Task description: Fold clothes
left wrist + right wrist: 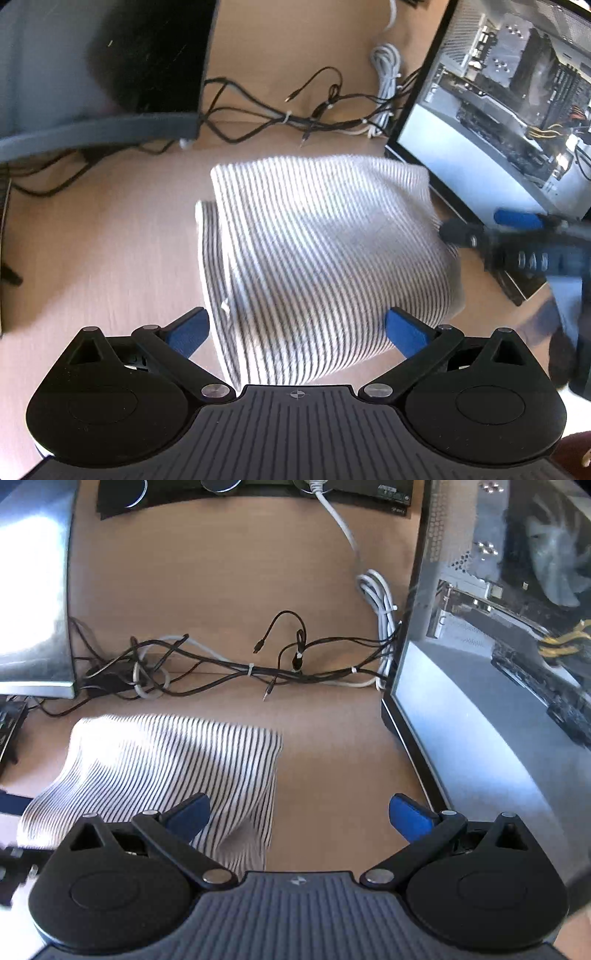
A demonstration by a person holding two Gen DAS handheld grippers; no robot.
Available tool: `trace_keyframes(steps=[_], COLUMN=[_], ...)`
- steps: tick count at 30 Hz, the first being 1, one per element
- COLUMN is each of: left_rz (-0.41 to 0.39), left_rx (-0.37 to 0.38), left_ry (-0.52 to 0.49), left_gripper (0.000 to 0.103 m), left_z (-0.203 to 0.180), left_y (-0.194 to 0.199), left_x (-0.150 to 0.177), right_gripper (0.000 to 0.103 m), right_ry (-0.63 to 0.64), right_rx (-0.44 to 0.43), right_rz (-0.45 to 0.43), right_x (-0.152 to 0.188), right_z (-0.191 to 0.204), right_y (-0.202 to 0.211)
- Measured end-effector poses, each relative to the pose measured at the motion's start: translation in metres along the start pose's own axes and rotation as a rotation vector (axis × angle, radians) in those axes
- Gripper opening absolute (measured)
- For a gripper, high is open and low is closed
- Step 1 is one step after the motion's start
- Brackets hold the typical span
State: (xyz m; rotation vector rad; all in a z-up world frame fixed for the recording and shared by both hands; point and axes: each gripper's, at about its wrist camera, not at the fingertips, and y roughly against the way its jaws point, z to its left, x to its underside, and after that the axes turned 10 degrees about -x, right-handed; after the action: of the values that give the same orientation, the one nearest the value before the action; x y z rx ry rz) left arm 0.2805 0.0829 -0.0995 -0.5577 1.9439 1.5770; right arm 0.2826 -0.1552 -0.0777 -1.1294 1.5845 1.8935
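No legible text, brand or number is showing in either view. A small crosshair mark is sitting on the left gripper (295, 330) body, and a similar small emblem on the right gripper (297, 814) body. Print on the black device (397, 496) at the tabletop's far edge is reading too small.

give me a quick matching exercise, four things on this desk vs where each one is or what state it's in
Things:
1. striped garment
2. black cable bundle
3. open computer case
4. left hand-held gripper

Descriptions:
A. stands along the right side of the desk
B. fingers spread wide, holding nothing
C. folded, lying in the middle of the desk
D. strung across the desk behind the garment

Pairs: 1-C, 2-D, 3-A, 4-B
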Motion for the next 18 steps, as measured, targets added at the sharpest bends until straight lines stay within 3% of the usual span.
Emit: trace_keyframes(steps=[6, 9, 11, 14, 16, 18], left_rz=[0.020, -0.056, -0.155, -0.271, -0.270, -0.254], left_rx=[0.001, -0.026, -0.020, 0.084, 0.183, 0.222], left_ry=[0.026, -0.013, -0.046, -0.092, -0.116, -0.132], left_gripper=[0.103, 0.103, 0.103, 0.103, 0.103, 0.103], left_z=[0.001, -0.004, -0.009, -0.019, -0.029, -0.037], left_y=[-0.001, 0.018, 0.037, 0.053, 0.046, 0.029], left_x=[0.002, -0.007, -0.017, -0.033, -0.043, -0.050], right_gripper=[0.103, 0.103, 0.103, 0.103, 0.103, 0.103], right_ry=[0.000, 0.044, 0.040, 0.028, -0.003, -0.041], right_rx=[0.000, -0.007, -0.023, -0.051, -0.067, -0.061], right_rz=[0.046, 0.043, 0.032, 0.012, 0.004, -0.005], right_x=[0.011, 0.009, 0.005, -0.002, -0.008, -0.012], right_z=[-0.005, -0.007, -0.010, -0.016, -0.025, -0.034], right_y=[-0.024, -0.023, -0.019, -0.017, -0.019, -0.017])
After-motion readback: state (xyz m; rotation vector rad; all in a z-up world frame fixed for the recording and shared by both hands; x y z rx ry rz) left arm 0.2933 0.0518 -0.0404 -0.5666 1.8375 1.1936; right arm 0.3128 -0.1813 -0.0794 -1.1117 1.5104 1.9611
